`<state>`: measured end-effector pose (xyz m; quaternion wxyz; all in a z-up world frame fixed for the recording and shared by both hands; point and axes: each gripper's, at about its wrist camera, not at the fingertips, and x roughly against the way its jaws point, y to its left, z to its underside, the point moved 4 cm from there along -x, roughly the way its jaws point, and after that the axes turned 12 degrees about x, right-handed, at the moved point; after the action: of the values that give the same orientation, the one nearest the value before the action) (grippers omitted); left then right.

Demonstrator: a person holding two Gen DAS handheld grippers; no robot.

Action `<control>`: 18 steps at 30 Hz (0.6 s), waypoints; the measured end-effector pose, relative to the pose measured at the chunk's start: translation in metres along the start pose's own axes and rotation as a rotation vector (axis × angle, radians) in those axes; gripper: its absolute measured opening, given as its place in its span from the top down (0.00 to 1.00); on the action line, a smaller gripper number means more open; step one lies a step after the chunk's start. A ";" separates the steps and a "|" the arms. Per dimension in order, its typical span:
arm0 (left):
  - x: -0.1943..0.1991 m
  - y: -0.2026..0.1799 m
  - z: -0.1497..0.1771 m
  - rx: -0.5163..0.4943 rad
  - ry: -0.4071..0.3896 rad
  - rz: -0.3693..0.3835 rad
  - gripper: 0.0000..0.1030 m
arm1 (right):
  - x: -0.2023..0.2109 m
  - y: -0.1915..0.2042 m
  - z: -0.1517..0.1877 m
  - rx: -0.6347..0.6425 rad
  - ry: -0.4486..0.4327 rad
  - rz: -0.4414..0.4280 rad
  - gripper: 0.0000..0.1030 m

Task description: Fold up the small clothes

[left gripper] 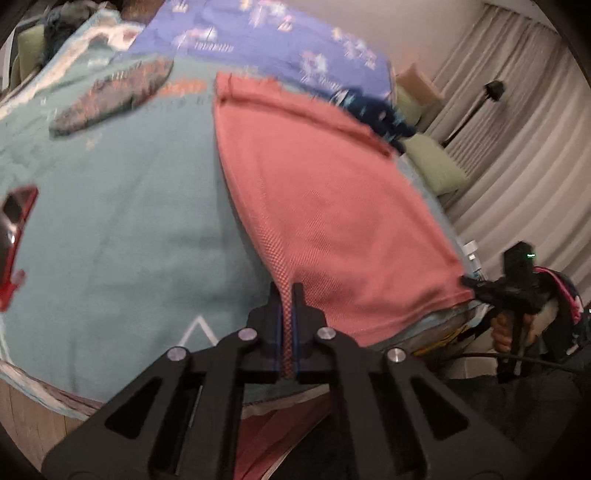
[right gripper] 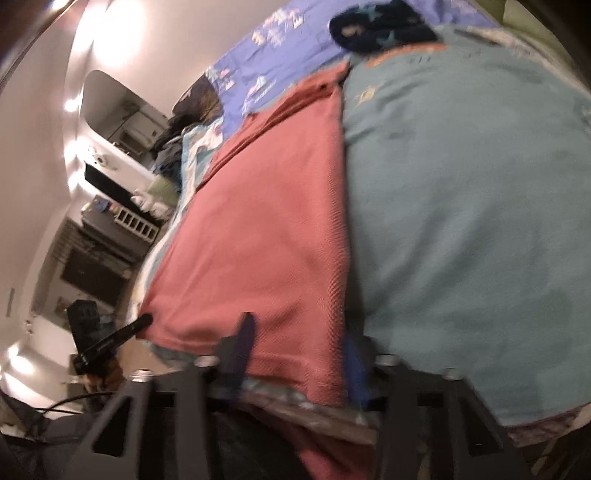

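Observation:
A salmon-red knit shirt (left gripper: 325,192) lies spread on a teal blanket (left gripper: 122,221) on a bed. My left gripper (left gripper: 287,295) is shut on the shirt's near corner, with cloth pinched between the fingers. In the left wrist view my right gripper (left gripper: 469,282) touches the shirt's far hem corner. In the right wrist view the shirt (right gripper: 266,229) fills the middle, and my right gripper (right gripper: 295,332) is open with the hem lying between its spread fingers. The left gripper (right gripper: 146,319) shows at the shirt's other corner. The hem hangs over the bed edge.
A dark navy garment (left gripper: 376,107) lies beyond the shirt, with a blue patterned sheet (left gripper: 266,33) behind. A grey-red patterned item (left gripper: 110,96) lies on the blanket to the left. Green pillows (left gripper: 436,162) and curtains (left gripper: 517,147) stand to the right. Shelving (right gripper: 110,236) stands by the wall.

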<state>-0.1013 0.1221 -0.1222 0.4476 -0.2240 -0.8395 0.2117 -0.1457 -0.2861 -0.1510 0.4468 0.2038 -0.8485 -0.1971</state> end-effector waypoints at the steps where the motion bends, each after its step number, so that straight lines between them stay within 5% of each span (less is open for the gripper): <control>1: 0.006 -0.002 -0.001 -0.018 -0.015 -0.012 0.95 | 0.001 -0.002 0.000 -0.001 -0.002 0.018 0.78; 6: -0.010 0.008 0.005 0.007 0.042 -0.058 0.93 | 0.002 -0.020 0.005 -0.086 -0.017 -0.049 0.78; 8: -0.024 0.013 0.011 0.020 0.073 -0.103 0.76 | 0.000 -0.020 0.006 -0.076 -0.018 -0.046 0.77; 11: -0.027 0.009 0.014 0.011 0.073 -0.063 0.58 | -0.006 -0.013 0.006 -0.047 -0.003 -0.053 0.68; 13: -0.027 0.005 0.013 -0.002 0.074 -0.071 0.63 | -0.011 -0.006 0.005 -0.021 0.019 -0.051 0.67; 14: -0.027 0.005 0.011 -0.007 0.076 -0.084 0.95 | -0.012 -0.003 0.004 -0.001 0.029 -0.036 0.71; 15: -0.027 0.006 0.008 -0.004 0.075 -0.095 0.93 | -0.014 0.001 0.002 0.015 0.033 -0.025 0.94; 18: -0.010 0.005 -0.005 0.040 0.012 -0.035 0.95 | -0.004 0.008 -0.003 0.034 -0.008 -0.055 0.97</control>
<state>-0.0911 0.1209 -0.1287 0.4608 -0.2016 -0.8360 0.2193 -0.1424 -0.2775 -0.1486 0.4341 0.2338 -0.8477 -0.1959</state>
